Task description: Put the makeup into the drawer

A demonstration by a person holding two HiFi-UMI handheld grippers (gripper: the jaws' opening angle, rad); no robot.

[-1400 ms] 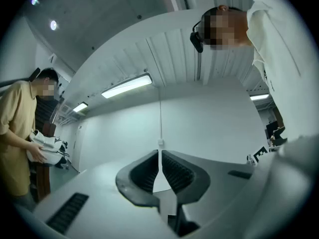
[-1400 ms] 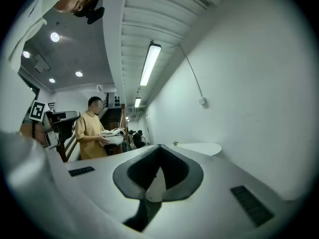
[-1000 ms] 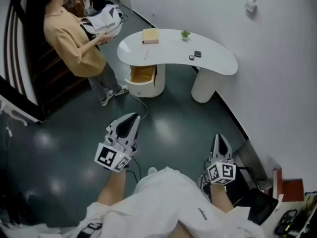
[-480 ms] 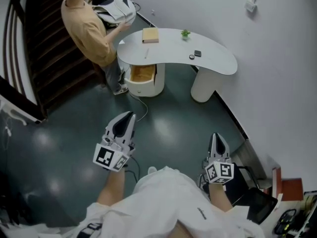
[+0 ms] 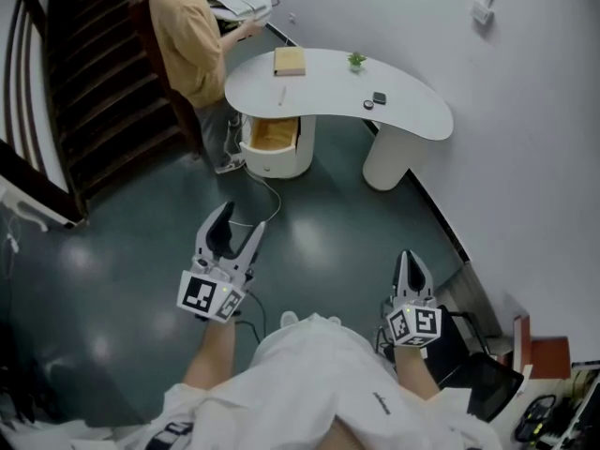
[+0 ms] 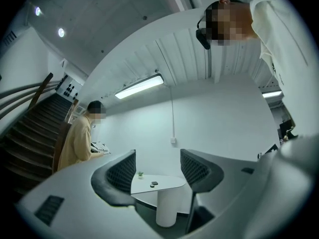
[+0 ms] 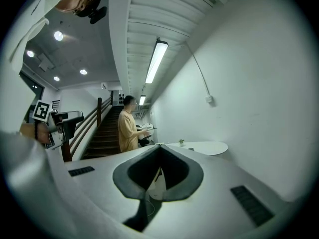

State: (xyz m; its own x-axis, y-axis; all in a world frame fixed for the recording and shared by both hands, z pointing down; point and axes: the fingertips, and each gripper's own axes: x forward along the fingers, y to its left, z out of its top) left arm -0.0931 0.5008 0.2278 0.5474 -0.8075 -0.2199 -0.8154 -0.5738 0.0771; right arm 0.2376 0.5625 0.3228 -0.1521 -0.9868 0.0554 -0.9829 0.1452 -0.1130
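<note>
The drawer point(image 5: 270, 137) stands open, contents unclear; left gripper point(image 5: 240, 219) has just spread its jaws, empty; right gripper point(image 5: 411, 260) closed, empty.

Bare office-like room: curved white desk point(image 5: 328, 90), dark staircase point(image 5: 103, 92), ceiling strip light point(image 6: 139, 86).

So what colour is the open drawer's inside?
Tan, wood-like; the drawer shows best in the head view.

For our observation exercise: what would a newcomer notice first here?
A curved white table stands by the far wall, its drawer open, with a person in a tan shirt at its left end. Nearer, the left gripper has just been opening its fingers, nothing between them.
</note>
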